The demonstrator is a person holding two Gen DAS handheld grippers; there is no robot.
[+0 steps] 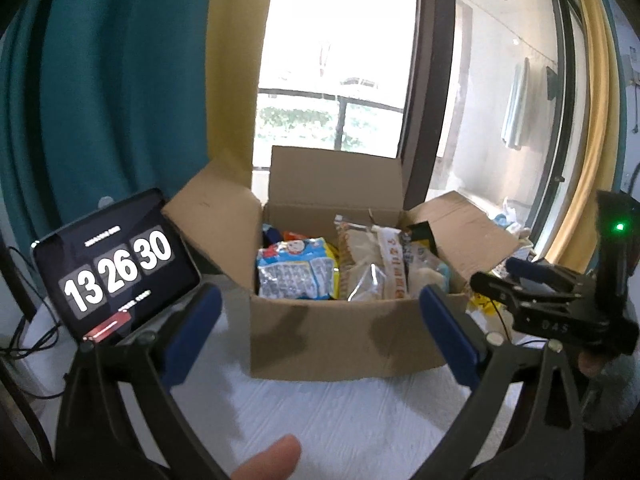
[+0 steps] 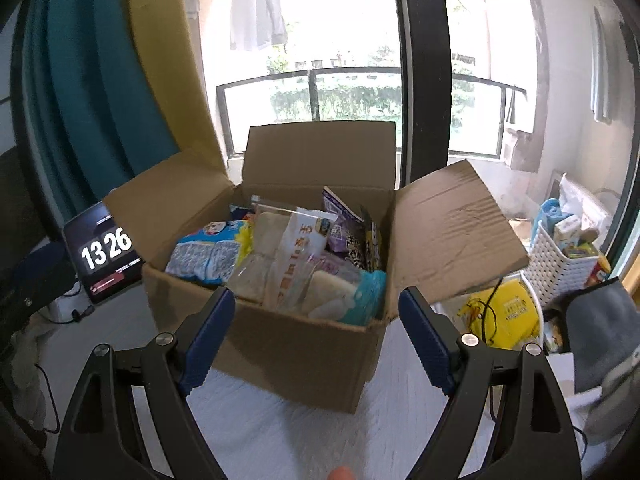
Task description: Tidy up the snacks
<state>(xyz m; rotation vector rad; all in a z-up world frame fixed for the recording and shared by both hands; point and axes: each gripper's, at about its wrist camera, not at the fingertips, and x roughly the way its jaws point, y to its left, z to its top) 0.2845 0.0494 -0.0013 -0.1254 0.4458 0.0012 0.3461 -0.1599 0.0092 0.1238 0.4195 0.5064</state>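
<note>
Both grippers empty on my end. Left gripper has its jaws spread wide, blue pads on either side of the cardboard box, nothing between them. Right gripper is the same — jaws wide apart, pads framing the box's near corner, not touching it as far as I can tell.

The box sits on the white table, all flaps open, and the snacks are inside:
- blue-and-white snack pack at the left side, also seen in the right wrist view
- clear bag with red lettering in the middle, standing up against its neighbours
- purple packet toward the back right, upright
- light blue packet at the near right edge

From the left wrist camera I see the right gripper's body just beside the box's right flap, green LED lit.

Tablet showing a 13:26:30 clock stands left of the box. Right of the table there's a white slotted basket with items in it and a yellow bag — apart from the box.
</note>
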